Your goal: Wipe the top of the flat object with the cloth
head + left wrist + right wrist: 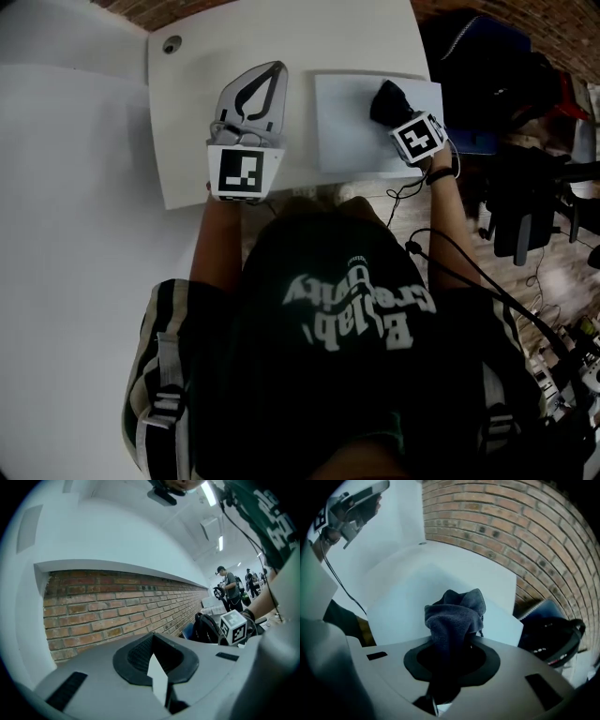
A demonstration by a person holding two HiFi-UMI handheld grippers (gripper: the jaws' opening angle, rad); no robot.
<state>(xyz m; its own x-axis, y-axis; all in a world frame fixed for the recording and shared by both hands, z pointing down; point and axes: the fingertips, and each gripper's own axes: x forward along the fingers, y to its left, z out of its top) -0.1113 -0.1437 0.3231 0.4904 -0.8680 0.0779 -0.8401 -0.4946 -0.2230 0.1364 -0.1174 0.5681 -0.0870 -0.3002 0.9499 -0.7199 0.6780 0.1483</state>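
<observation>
The flat object is a pale rectangular board (pixel 347 131) lying on the white table's right part; it also fills the middle of the right gripper view (pixel 398 602). My right gripper (pixel 399 116) is over the board's far right area, shut on a dark bunched cloth (pixel 386 99). The cloth (pixel 457 613) sticks out past the jaws and hides the fingertips of that gripper (pixel 452 656). My left gripper (pixel 273 72) is left of the board above the table, jaws together and empty. Its camera faces a brick wall, and the gripper (pixel 158 670) holds nothing.
The white table (pixel 216 56) has a round cable hole (pixel 172 43) at its far left corner. A dark bag (pixel 478 56) and a black chair (pixel 525 206) stand right of the table, with cables on the floor. A brick wall (pixel 117 606) lies behind. People stand far off (pixel 229 585).
</observation>
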